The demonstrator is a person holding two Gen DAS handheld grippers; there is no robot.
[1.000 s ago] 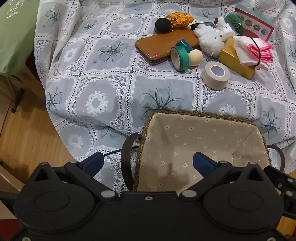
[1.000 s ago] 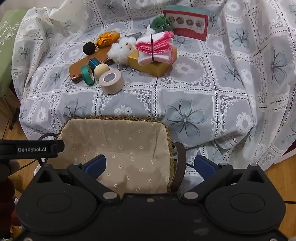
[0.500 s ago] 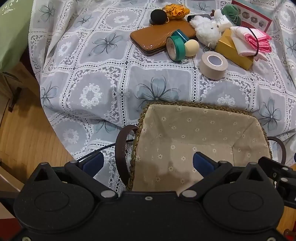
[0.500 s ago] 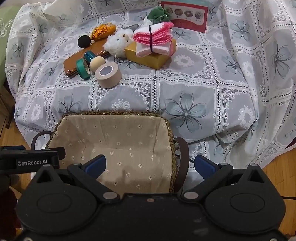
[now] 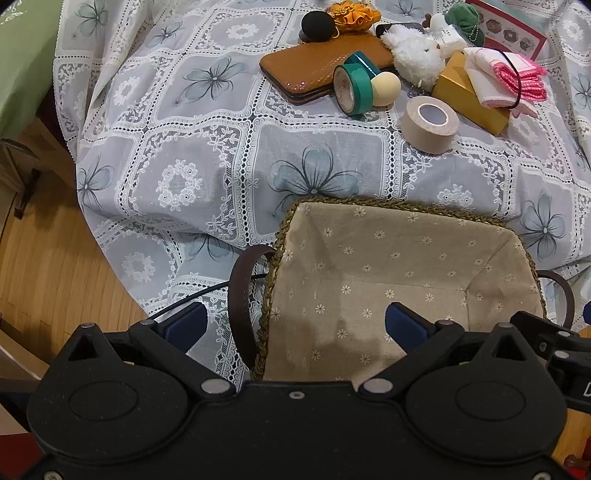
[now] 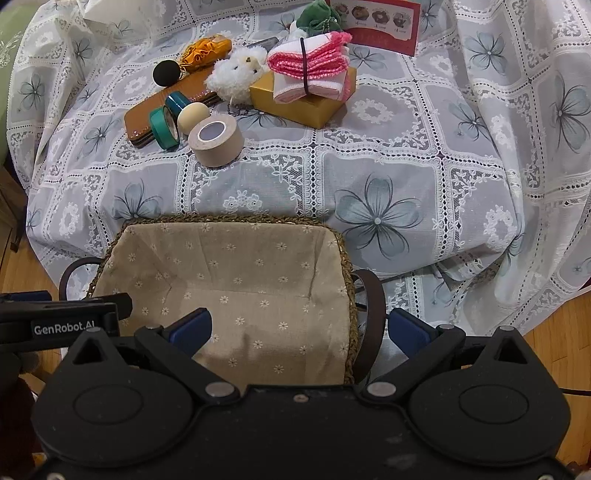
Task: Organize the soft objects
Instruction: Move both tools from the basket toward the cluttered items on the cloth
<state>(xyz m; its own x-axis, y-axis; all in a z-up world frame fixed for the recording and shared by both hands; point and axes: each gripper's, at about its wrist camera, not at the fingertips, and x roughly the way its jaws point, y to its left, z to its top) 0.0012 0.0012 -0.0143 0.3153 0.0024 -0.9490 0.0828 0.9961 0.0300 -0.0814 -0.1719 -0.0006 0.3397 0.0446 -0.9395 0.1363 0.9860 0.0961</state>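
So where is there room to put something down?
The fabric-lined woven basket holds nothing. Bare lace tablecloth lies between the basket and the beige tape roll, and to the right of the yellow box. It is crowded at the far end around the white fluffy toy.

Your left gripper's [image 5: 293, 325] body covers the near wall of the basket [image 5: 406, 212] in the left wrist view, and the right gripper [image 6: 299, 326] does the same in its own view — you cannot see the near rim from either camera. The red card [image 6: 384, 22] is cut off by the top edge of the right wrist view, its printed pictures too small to read, and the green pouch [image 6: 314, 14] beside it is partly hidden behind the pink-and-white cloth bundle [image 6: 314, 74]. The dark object [image 5: 400, 27] behind the white plush toy [image 5: 413, 61] shows only a sliver — you cannot tell what it is.
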